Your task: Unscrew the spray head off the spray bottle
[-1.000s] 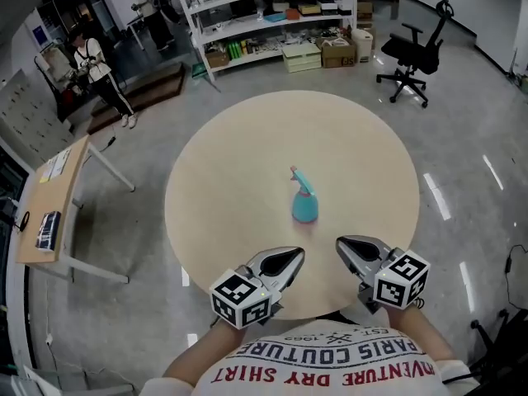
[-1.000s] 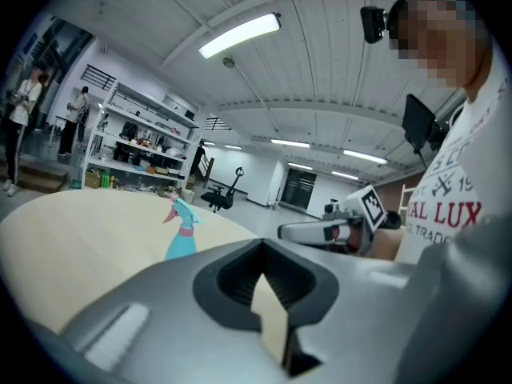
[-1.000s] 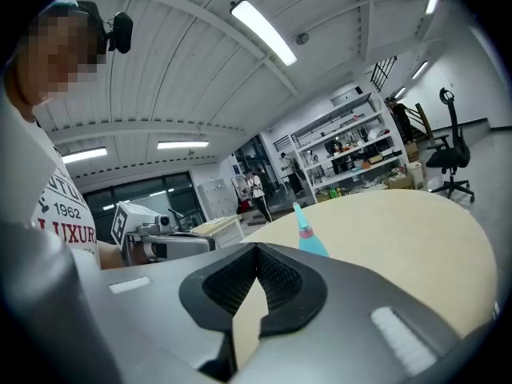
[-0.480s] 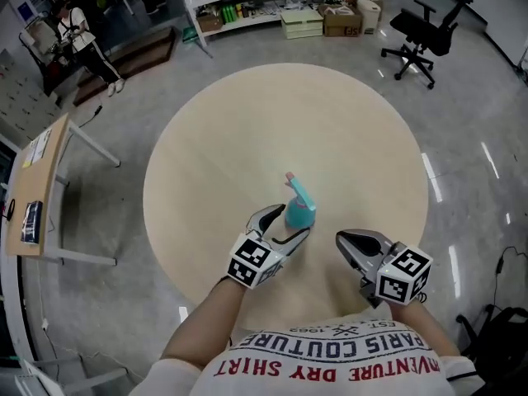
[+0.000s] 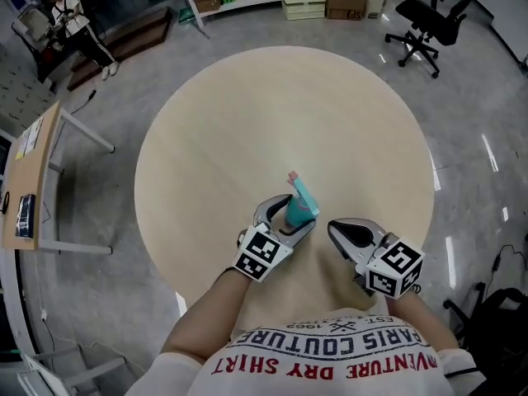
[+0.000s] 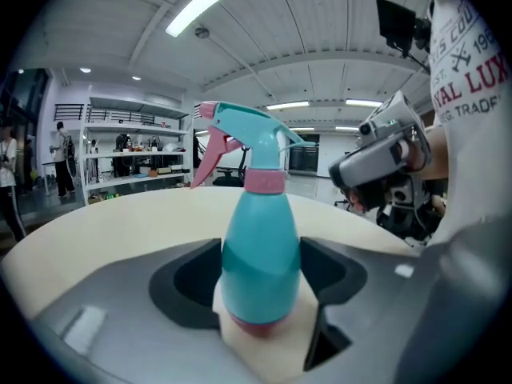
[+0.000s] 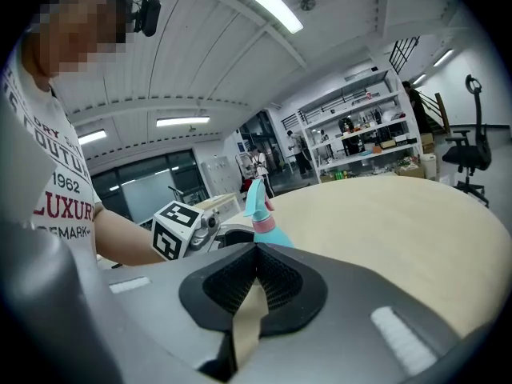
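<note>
On the round, pale wooden surface (image 5: 247, 114), near the edge closest to the person, the spray bottle (image 5: 302, 209) stands upright. In the head view the left claw (image 5: 290, 214) straddles its body, while the right claw (image 5: 336, 228) sits just beside it, pressed together on nothing.

In the left gripper view the jaws are opening. The bottle's body stands between them, and the pads do not press on it. The body is smooth teal plastic, pear-shaped, tapering to a pink collar (image 6: 264, 181) under the teal spray head (image 6: 250, 134) with its pink trigger (image 6: 208, 154). It looks light, probably slippery and slightly squeezable. A firm hold on the wide lower body would suit one claw, with the other turning at the collar.

In the right gripper view the ridged dark pads meet with nothing between them. The bottle stands beyond, next to the left claw's marker cube (image 7: 178, 229).
</note>
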Available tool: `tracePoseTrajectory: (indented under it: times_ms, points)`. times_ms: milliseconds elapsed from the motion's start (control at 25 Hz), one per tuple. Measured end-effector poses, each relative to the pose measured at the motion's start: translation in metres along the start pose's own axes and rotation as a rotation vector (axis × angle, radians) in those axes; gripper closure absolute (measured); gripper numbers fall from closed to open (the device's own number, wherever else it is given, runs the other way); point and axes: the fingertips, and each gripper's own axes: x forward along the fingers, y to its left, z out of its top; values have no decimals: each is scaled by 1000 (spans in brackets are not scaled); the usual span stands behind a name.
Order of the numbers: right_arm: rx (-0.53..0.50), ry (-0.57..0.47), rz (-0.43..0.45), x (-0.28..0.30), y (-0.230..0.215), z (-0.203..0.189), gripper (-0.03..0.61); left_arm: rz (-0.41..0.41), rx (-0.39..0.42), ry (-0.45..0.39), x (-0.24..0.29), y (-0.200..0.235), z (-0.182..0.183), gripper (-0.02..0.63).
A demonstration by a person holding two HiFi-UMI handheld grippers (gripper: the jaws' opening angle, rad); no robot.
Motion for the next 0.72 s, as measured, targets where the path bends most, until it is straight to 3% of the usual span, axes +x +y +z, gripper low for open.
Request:
tracePoseTrajectory:
  times_ms: [120,400,720]
  points:
    - [-62,3,-35,8,-2,1,578,9,-3,2,-2,0,0,311]
    - [-136,-55,-68,31,0,13,388,43,-24,13,-4,-5,0,311]
    - [-249,-54,-112,58,4,21,388,77,-38,9,-6,-9,0,311]
